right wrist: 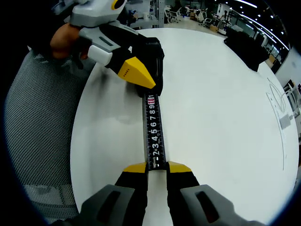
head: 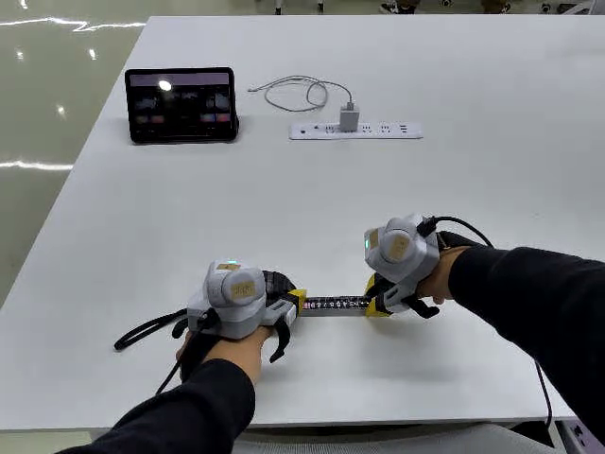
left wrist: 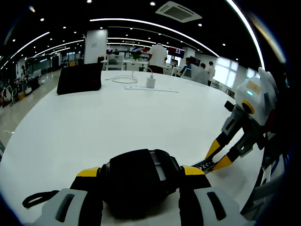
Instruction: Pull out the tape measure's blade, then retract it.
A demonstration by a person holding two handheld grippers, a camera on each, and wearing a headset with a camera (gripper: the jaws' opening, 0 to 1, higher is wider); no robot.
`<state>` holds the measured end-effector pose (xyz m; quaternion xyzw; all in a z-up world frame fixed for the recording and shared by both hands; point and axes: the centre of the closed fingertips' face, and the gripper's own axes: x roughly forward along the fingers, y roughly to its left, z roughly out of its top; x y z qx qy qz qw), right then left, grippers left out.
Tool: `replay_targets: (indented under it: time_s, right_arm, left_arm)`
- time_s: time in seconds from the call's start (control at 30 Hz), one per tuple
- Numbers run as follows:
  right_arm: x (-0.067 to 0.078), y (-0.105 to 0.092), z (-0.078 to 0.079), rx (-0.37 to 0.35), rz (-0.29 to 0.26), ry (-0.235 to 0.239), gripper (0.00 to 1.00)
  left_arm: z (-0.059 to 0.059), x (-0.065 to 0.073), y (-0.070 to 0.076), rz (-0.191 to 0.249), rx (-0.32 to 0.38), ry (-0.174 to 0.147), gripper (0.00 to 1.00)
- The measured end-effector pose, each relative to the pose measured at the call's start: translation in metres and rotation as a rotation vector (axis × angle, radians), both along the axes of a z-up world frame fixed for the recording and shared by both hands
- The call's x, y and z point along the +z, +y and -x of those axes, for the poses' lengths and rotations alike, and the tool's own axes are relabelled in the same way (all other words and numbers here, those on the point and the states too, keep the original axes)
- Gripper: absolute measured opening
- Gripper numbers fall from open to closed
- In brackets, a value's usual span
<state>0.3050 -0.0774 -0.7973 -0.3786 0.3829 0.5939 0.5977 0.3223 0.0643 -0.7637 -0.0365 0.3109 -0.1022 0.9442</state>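
A black tape measure case (left wrist: 138,181) sits on the white table, squeezed between the yellow-tipped jaws of my left gripper (left wrist: 141,172). In the head view the left gripper (head: 288,307) is at the near left edge. A short length of black blade (right wrist: 154,134) with white numerals runs from the case (right wrist: 150,56) to my right gripper (right wrist: 156,166), which is shut on the blade's end. In the head view the blade (head: 336,304) lies flat between the two grippers, with the right gripper (head: 375,301) at its right end.
A dark tablet (head: 181,103) stands at the back left of the table (head: 425,189). A white power strip (head: 354,130) with a plugged charger and coiled cable (head: 298,92) lies behind the middle. A mesh chair (right wrist: 42,127) is beside the table's near edge.
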Motion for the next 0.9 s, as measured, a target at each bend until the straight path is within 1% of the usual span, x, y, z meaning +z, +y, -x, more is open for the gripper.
replay_targets:
  time_s: [0.27,0.4,0.47,0.67,0.9]
  right_arm:
    - [0.000,0.006,-0.001,-0.024,-0.008,0.008,0.09]
    - [0.000,0.009,-0.001,-0.018,-0.001,0.001,0.10]
    - [-0.001,0.010,-0.003,-0.015,-0.001,0.001,0.10]
    - [-0.001,0.014,-0.003,-0.014,-0.008,-0.002,0.10]
    - [-0.001,0.019,-0.002,-0.010,-0.011,-0.004,0.10]
  left_arm:
    - [0.000,0.000,0.000,0.003,0.001,0.000,0.61]
    - [-0.001,0.001,0.000,0.002,-0.003,-0.002,0.61]
    - [-0.001,0.000,0.000,0.002,-0.002,0.002,0.61]
    - [-0.001,0.000,0.000,0.004,-0.002,-0.001,0.61]
    - [-0.001,0.000,0.000,0.007,-0.003,0.006,0.61]
